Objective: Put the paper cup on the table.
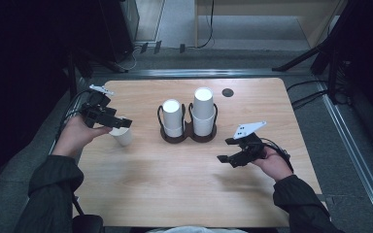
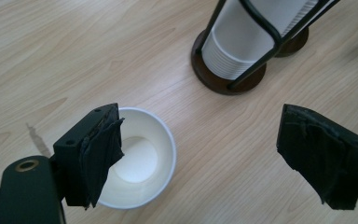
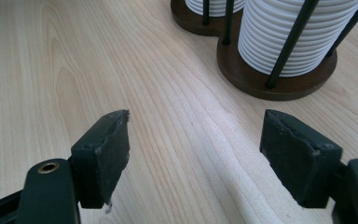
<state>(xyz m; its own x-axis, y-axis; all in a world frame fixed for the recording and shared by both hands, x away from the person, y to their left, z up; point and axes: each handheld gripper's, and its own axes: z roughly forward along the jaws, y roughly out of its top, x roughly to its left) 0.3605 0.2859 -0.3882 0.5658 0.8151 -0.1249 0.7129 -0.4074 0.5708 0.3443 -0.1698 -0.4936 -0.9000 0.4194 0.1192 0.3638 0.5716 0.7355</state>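
A single white paper cup [image 1: 122, 136] stood upright on the light wooden table [image 1: 175, 189] at the left of the high view, its mouth turned up and its long axis vertical — the left gripper view looked straight down into the open rim and pale bottom [image 2: 137, 161]. The left gripper [image 1: 116, 124] hung just over that rim with its fingers set wide apart; one black pad [image 2: 98, 154] overlapped the cup's near edge in that view, though whether it touched the paper could not be told, while the other finger [image 2: 324, 156] stood well clear over bare wood.

The right gripper [image 1: 230, 150] hovered at the lower right of the high view, well apart from the cup, its fingers [image 3: 105, 156] spread open too and holding nothing.

Between the two, at the table's centre, sat a dark brown double-ringed wooden holder with black wire uprights [image 1: 188, 136], carrying two stacks of white paper cups [image 1: 203, 114].

The table's grain ran lengthwise, with a small round black grommet [image 1: 228, 92] near the far edge. Beyond lay a grey floor [image 1: 184, 22] and a dim room, dark at both sides.
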